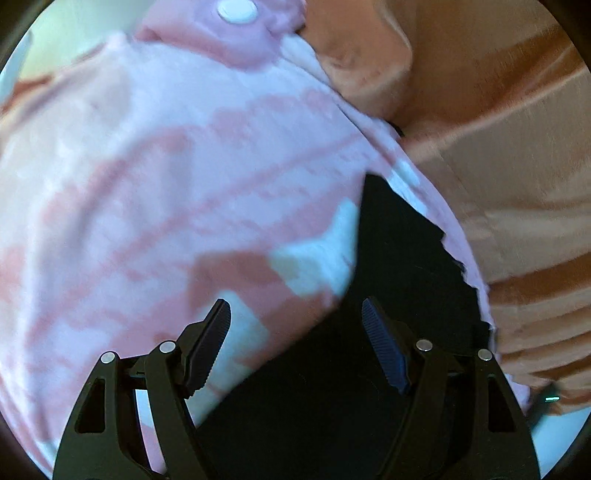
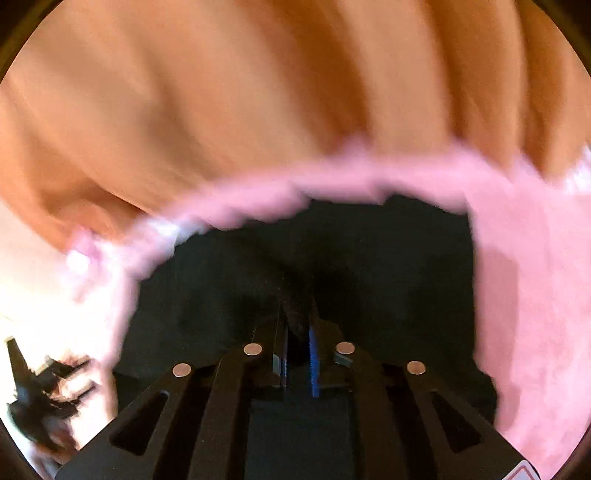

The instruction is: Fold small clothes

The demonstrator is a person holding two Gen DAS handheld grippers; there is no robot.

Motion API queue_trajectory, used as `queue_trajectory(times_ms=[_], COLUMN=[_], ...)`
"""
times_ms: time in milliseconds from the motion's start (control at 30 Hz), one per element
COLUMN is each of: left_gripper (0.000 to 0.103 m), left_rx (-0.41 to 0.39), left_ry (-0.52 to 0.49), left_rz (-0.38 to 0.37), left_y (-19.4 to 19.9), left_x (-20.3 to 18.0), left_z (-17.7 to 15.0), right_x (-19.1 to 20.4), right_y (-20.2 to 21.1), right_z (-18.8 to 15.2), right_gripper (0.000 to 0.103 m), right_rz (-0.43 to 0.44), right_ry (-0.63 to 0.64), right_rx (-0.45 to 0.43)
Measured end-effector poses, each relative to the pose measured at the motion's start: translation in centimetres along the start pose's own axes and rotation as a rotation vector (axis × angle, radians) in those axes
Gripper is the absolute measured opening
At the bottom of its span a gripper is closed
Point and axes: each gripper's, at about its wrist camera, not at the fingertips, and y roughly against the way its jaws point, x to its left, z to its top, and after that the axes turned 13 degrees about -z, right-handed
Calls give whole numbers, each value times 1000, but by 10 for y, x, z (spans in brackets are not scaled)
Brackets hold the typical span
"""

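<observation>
Your left claw (image 1: 295, 343) stands released, its two ribbed pads wide apart and tilted steeply down, with nothing pressed between them. Under it lies a black garment (image 1: 399, 251), and that black cloth serves as the landmark here. Your left pad (image 1: 208, 343) hangs over the edge where a pink-and-white patterned garment (image 1: 166, 177) lies beside the black garment and partly over it; the other pad sits above the black cloth itself. At the far end of the patterned garment, away from the black garment, a pink band carries a white snap button (image 1: 236, 11). On the other side of the black garment spreads an orange striped fabric (image 1: 517, 147), rumpled and blurred.

Your right claw (image 2: 297, 332) is clenched on the black garment (image 2: 369, 258): the pads stand nearly together and a pinched ridge of the dark cloth rises between them. This claw also points steeply downward. A fuzzy pink cloth (image 2: 517, 277) curves around the far and side edges of the black garment, touching it, and the orange fabric (image 2: 258, 92) fills the view beyond that. Down beside the black garment, at the edge of the right wrist view, a hand (image 2: 79, 387) shows, too blurred to read its grip. What surface carries the clothes cannot be told.
</observation>
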Motion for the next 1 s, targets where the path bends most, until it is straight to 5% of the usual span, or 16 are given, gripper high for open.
queue_trajectory(times_ms=[67,200,267,433,500,567,633,700,800,867,1000], left_gripper=[71,71,71,66,49,37,36,35,39,48,63], left_rx=[68,138,117,21,-23,-63,-82,-77,-81,-60,16], left_ry=[33,110,129,188,139,67,64,129,139,106,85], left_rz=[-74,-160,-158,-133,-80,8,62,22,-33,-72,-101], left_y=[-15,-36,-44,-49,-48,-48,-46,-39,-20,-15,-26], left_x=[-4,-5,0,10,10,12,21,34,25,8,-5], left_z=[-9,-22,-20,-4,1,8,17,22,15,6,-18], right_x=[-27,-39,-43,-33,-25,-19,-22,-38,-41,-36,-18], right_y=[-15,-7,-4,-7,-11,-11,2,15,30,30,20], right_z=[-10,-8,-7,0,4,8,13,19,19,17,13], right_gripper=[14,32,41,41,35,3,3,3,25,49,58], right_rz=[95,135,154,90,53,48,44,37,-42,-45,-78], right_ry=[-81,-74,-80,-29,20,67,58,-22,7,39,86], right_rx=[88,60,41,-13,-33,-48,-98,-122,-196,-199,-177])
